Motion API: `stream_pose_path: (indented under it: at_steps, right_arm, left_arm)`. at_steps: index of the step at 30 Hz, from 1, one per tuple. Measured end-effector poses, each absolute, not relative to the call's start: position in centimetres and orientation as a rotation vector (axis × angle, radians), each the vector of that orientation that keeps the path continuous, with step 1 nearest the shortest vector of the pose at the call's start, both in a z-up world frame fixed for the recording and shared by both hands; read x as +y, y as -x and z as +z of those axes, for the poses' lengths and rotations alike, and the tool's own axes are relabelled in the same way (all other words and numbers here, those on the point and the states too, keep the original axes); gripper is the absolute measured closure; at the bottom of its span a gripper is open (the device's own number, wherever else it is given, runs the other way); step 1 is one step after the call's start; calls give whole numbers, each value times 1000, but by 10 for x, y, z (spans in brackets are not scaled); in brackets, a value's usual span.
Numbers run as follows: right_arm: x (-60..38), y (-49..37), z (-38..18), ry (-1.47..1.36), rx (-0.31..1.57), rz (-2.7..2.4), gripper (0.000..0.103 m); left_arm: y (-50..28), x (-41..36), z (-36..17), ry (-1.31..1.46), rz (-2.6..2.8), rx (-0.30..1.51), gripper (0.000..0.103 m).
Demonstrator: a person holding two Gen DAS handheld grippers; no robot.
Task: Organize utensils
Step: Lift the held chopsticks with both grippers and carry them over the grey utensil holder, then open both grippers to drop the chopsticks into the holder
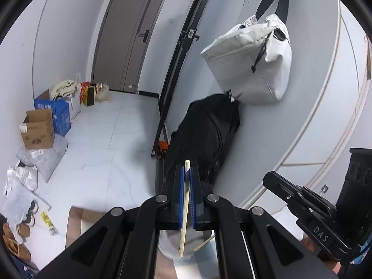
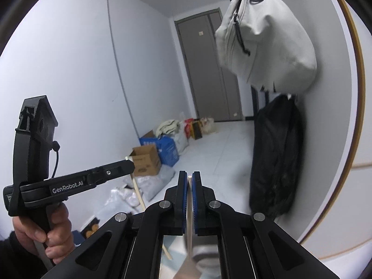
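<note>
My left gripper (image 1: 187, 171) is shut on a pale wooden chopstick (image 1: 184, 209) that runs upright between its blue pads, its lower end hanging over a whitish round holder (image 1: 167, 244) below. My right gripper (image 2: 189, 176) is shut on a second chopstick (image 2: 189, 220), upright, above a grey-white holder (image 2: 204, 253). In the right wrist view the left gripper (image 2: 130, 166) shows at the left, held in a hand, with its chopstick (image 2: 138, 193) hanging below. In the left wrist view the right gripper's body (image 1: 309, 207) shows at the lower right. Another stick (image 1: 203, 243) leans beside the holder.
A white bag (image 1: 251, 67) hangs on the wall over a black bag (image 1: 204, 137). Cardboard and blue boxes (image 1: 38, 127) and plastic bags stand along the left wall. A grey door (image 1: 130, 37) is at the back. Shoes (image 1: 21, 230) lie at the lower left.
</note>
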State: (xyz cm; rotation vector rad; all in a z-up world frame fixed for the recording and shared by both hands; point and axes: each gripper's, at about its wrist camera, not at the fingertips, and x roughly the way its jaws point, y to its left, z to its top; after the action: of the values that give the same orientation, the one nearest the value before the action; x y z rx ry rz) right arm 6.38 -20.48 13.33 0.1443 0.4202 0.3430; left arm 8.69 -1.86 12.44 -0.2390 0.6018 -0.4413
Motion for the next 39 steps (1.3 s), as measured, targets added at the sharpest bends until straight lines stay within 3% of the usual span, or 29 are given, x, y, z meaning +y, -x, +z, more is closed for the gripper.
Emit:
stream_pose_path:
  at_steps: [10, 28, 39]
  right_arm:
    - [-214, -113, 143, -125, 402, 310, 100]
    - [-199, -138, 95, -58, 449, 324, 100]
    - [-222, -147, 61, -231, 552, 404, 93]
  left_arm:
    - [-124, -33, 120, 205, -406, 574, 102]
    - [-138, -45, 83, 194, -456, 573, 102]
    - [-148, -41, 67, 258, -644, 715, 102]
